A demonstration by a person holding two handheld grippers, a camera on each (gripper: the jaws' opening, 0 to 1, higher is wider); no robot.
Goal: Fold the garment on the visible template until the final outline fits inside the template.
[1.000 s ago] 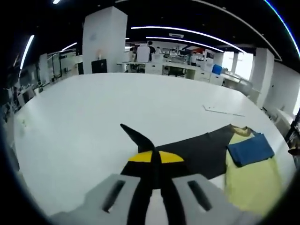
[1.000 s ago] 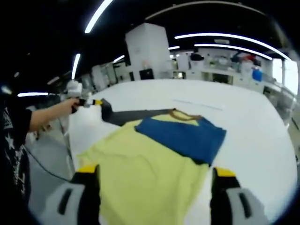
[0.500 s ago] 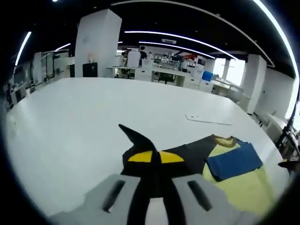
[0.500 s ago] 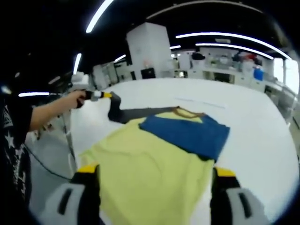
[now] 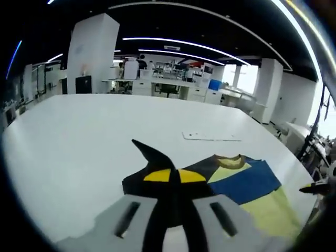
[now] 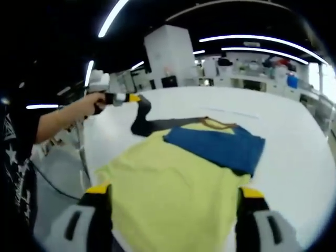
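Two grippers: left gripper (image 5: 174,176) pinches the dark sleeve (image 6: 140,118) of the yellow garment (image 6: 168,194) — right gripper (image 6: 170,195) jaws spread above it.

A wide white table (image 5: 79,136) carries the things. On it lies a yellow T-shirt (image 6: 173,194) with a brown neckband, spread flat; one blue sleeve (image 6: 215,147) is folded over onto its chest, while the dark sleeve (image 6: 157,125) stretches out across the white top. Farther along the table, well apart from the shirt, lies a thin flat white sheet (image 5: 210,136).
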